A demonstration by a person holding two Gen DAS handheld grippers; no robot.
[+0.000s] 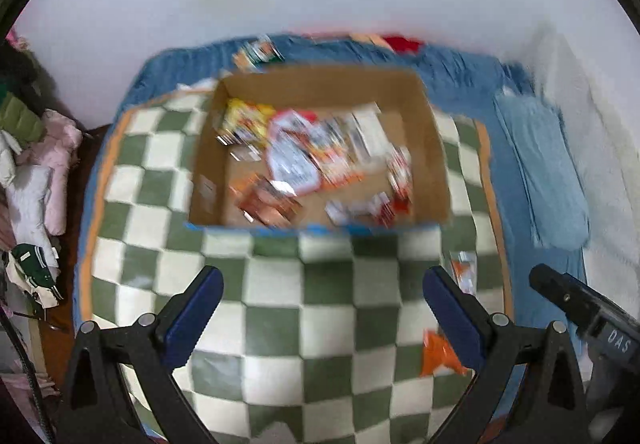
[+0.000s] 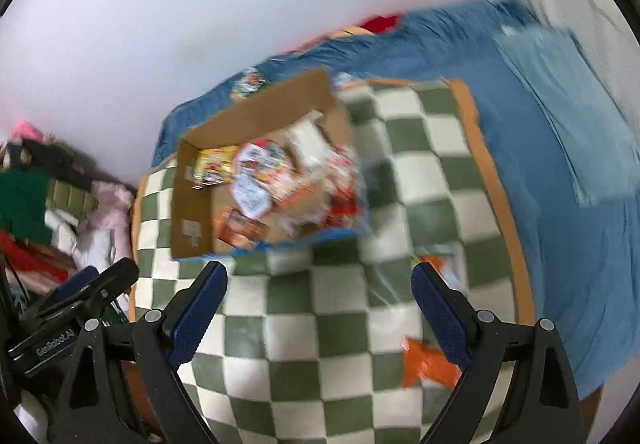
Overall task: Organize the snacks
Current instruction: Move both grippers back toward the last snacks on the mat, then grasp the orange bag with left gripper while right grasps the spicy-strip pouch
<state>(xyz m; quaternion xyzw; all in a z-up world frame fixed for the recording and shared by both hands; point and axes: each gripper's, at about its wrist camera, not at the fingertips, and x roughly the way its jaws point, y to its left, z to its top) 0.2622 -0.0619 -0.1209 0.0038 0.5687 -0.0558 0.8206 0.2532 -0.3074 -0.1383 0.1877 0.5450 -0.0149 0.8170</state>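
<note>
Both the left tongs (image 1: 322,308) and right tongs (image 2: 320,302) hang wide and empty over the checkered blanket (image 1: 280,284). The orange packet (image 2: 428,364) lies near the right tongs; approaching low and pinching an edge should work best. The cardboard box (image 1: 400,84) of snacks sits farther up the bed, with nothing between.

Left gripper (image 1: 322,296) — jaws spread wide, nothing between the blue pads, held level and pointing forward. Right gripper (image 2: 319,290) — jaws likewise wide apart and empty, view tilted. The two sit side by side, each at the edge of the other's view.
</note>
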